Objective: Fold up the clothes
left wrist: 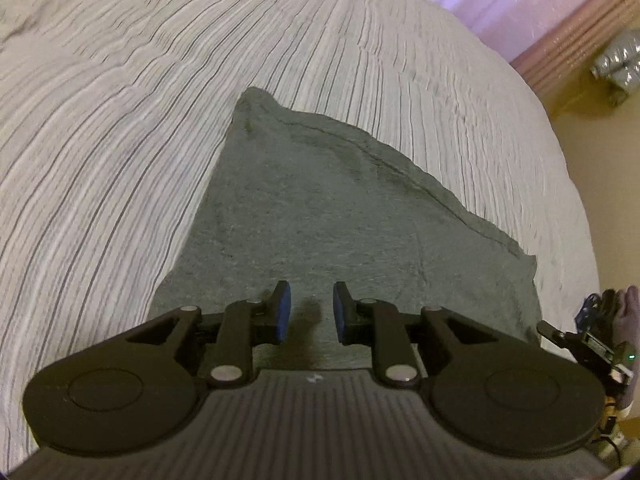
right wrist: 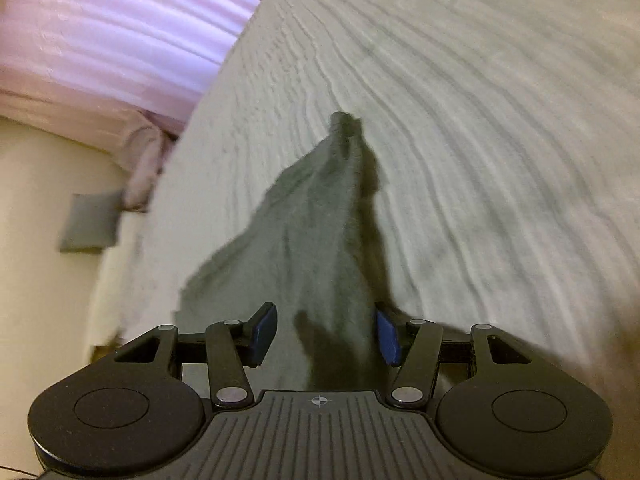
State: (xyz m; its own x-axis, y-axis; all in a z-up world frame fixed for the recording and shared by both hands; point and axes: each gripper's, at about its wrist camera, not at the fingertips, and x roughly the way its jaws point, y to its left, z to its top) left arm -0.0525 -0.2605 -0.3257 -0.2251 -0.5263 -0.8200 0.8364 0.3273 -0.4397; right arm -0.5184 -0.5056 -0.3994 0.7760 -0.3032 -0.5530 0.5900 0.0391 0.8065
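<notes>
On the bed [left wrist: 120, 128], a dark grey cloth [left wrist: 320, 208] lies spread out on the striped cover. It is the thing to be folded. It looks folded at least once already, because one long edge shows two layers with a seam running along it. It lies near the side of the bed, not far from the floor.

The left gripper [left wrist: 311, 307] hangs just above the near part of the cloth and points down at it. Its two blue pads have a small gap between them, and nothing is in that gap. It is let go, not pinching. I think it sits low like this so it can grab the near edge or press the cloth flat.

The right gripper [right wrist: 326, 334] is seen in a blurry picture. Its jaws stand wide apart, and the cloth [right wrist: 312, 232] shows between them but lower down, so it is holding nothing. It seems to be lined up along the cloth toward the far pointed corner.

Both tools are empty, so the next fold is probably not started yet. Past the bed there is a pink curtain [right wrist: 100, 32].
</notes>
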